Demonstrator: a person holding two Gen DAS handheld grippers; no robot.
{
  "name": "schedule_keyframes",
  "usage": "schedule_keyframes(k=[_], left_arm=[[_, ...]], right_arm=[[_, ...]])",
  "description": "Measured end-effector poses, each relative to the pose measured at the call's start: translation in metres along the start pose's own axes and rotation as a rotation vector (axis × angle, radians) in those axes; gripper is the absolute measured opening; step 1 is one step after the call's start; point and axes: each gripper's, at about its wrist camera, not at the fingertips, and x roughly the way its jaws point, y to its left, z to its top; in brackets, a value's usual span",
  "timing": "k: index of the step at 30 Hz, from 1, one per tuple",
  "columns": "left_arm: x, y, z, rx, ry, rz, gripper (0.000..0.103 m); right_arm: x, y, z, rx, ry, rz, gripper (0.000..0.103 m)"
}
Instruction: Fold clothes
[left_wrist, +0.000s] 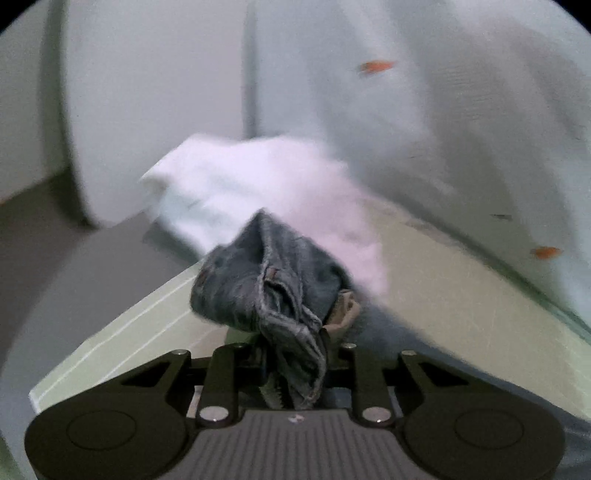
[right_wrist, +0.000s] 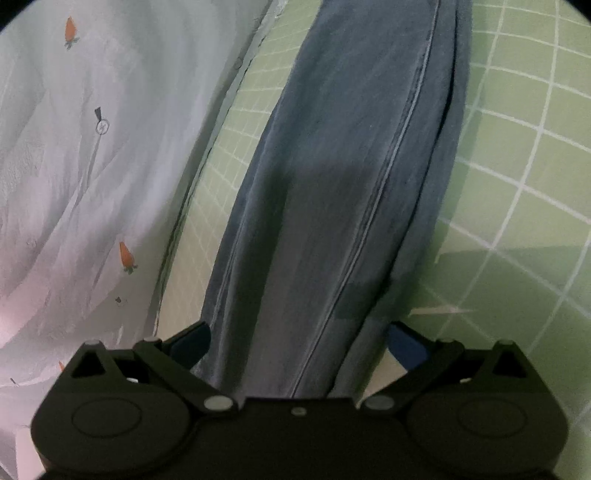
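Left gripper (left_wrist: 291, 354): jaws clamped on bunched jeans (left_wrist: 269, 288). Right gripper (right_wrist: 299, 343): jaws apart, jeans leg (right_wrist: 332, 203) lying between them on the green mat (right_wrist: 517, 184).

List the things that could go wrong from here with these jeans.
1. The left gripper pinches only a bunched edge of the jeans; the denim could slip out.
2. The right gripper stands open around the trouser leg, so that end is unheld and may drag across the green mat.
3. The lifted denim might snag the white garment behind it.
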Motion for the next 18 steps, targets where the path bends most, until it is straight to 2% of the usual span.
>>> schedule_keyframes(k=[4, 7, 8, 9, 10, 11, 14, 16, 18], left_arm=[[-0.025, -0.060, -0.009, 0.155, -0.049, -0.114, 0.025], [-0.028, -0.110, -0.033, 0.348, -0.018, -0.214, 0.026], [-0.027, -0.127, -0.044, 0.419, 0.007, -0.250, 0.032], [-0.025, -0.143, -0.054, 0.491, 0.033, -0.286, 0.049], [-0.024, -0.152, -0.062, 0.532, 0.062, -0.309, 0.059], [-0.022, -0.160, -0.069, 0.567, 0.092, -0.330, 0.078], [-0.016, -0.184, -0.089, 0.672, 0.181, -0.393, 0.079], [-0.026, -0.185, -0.091, 0.704, 0.154, -0.408, 0.084], [-0.032, -0.177, -0.083, 0.684, 0.121, -0.410, 0.087]], right_arm=[[0.000, -0.001, 0.011, 0.001, 0.011, 0.014, 0.103], [-0.001, 0.000, 0.019, -0.022, 0.016, 0.017, 0.103], [-0.001, -0.002, 0.022, -0.025, 0.017, 0.016, 0.103], [-0.002, -0.003, 0.024, -0.029, 0.018, 0.015, 0.103], [-0.002, -0.005, 0.027, -0.028, 0.019, 0.011, 0.103], [-0.002, -0.007, 0.028, -0.023, 0.019, 0.008, 0.103], [-0.004, -0.013, 0.032, -0.007, 0.018, 0.001, 0.103], [-0.006, -0.015, 0.033, -0.009, 0.013, -0.002, 0.103], [-0.005, -0.014, 0.033, -0.016, 0.011, -0.006, 0.103]])
